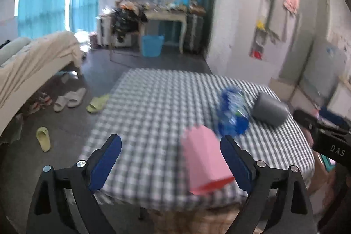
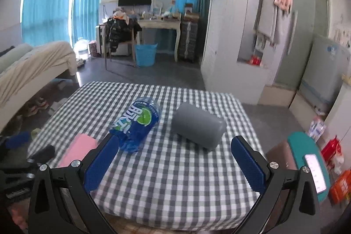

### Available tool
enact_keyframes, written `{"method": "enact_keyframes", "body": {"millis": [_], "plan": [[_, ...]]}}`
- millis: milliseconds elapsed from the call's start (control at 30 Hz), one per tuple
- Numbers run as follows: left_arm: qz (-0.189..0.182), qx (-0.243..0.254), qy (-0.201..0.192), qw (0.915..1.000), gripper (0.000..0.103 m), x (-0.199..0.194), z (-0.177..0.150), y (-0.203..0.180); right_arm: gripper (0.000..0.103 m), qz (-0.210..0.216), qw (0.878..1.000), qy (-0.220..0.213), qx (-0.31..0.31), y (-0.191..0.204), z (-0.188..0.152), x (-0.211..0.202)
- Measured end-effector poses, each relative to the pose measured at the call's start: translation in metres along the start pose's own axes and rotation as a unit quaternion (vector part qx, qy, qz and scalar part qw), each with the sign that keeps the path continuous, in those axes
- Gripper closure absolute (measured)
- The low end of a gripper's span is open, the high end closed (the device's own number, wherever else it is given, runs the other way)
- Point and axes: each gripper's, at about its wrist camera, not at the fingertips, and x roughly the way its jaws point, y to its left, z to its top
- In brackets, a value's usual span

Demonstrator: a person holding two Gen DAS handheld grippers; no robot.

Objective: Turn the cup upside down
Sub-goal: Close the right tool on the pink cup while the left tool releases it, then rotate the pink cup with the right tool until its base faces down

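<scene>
A grey cup (image 2: 198, 128) lies on its side on the checked tablecloth (image 2: 175, 179), its closed base towards the far left. It also shows in the left wrist view (image 1: 269, 109) at the table's right edge. A pink cup (image 1: 205, 160) lies on its side near the front edge, and shows in the right wrist view (image 2: 80, 149) too. My left gripper (image 1: 171, 143) is open, the pink cup between its fingers near the right one. My right gripper (image 2: 175, 145) is open and empty, just short of the grey cup.
A blue plastic bottle (image 2: 136, 125) lies on its side between the two cups. The table stands in a bedroom with a bed (image 2: 33, 67) at the left, slippers (image 1: 70, 99) on the floor and a chair with a phone (image 2: 314, 172) at the right.
</scene>
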Motion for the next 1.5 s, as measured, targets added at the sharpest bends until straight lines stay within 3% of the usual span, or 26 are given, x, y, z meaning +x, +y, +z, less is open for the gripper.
{"method": "enact_keyframes", "body": {"millis": [167, 300, 500, 633, 833, 1100, 1233, 1400, 1500], "plan": [[0.038, 0.001, -0.016, 0.9992, 0.009, 0.003, 0.007, 0.035, 0.0, 0.053, 0.995, 0.081, -0.001, 0.02, 0.016, 0.022], [0.045, -0.013, -0.016, 0.9988, 0.009, 0.011, 0.002, 0.057, 0.0, 0.068, 0.988, 0.124, -0.057, 0.062, 0.027, 0.038], [0.036, -0.039, -0.007, 0.9986, 0.009, 0.026, -0.012, 0.087, 0.0, 0.109, 0.963, 0.209, -0.128, 0.127, 0.018, 0.078], [0.041, -0.049, -0.003, 0.9979, 0.009, 0.033, -0.017, 0.102, 0.008, 0.117, 0.951, 0.247, -0.148, 0.152, 0.01, 0.104], [0.045, -0.071, 0.008, 0.9964, 0.009, 0.045, -0.021, 0.123, 0.02, 0.115, 0.938, 0.295, -0.139, 0.155, 0.003, 0.132], [0.039, -0.07, 0.021, 0.9965, 0.009, 0.049, -0.028, 0.127, 0.04, 0.139, 0.928, 0.323, -0.127, 0.157, -0.006, 0.146], [0.04, -0.067, 0.021, 0.9967, 0.009, 0.046, -0.027, 0.121, 0.044, 0.154, 0.931, 0.311, -0.116, 0.154, -0.005, 0.139], [0.047, -0.071, 0.019, 0.9962, 0.009, 0.042, -0.025, 0.117, 0.045, 0.189, 0.942, 0.258, -0.099, 0.137, 0.008, 0.111], [0.049, -0.071, 0.017, 0.9961, 0.009, 0.039, -0.024, 0.111, 0.045, 0.175, 0.958, 0.195, -0.121, 0.135, 0.015, 0.09]]}}
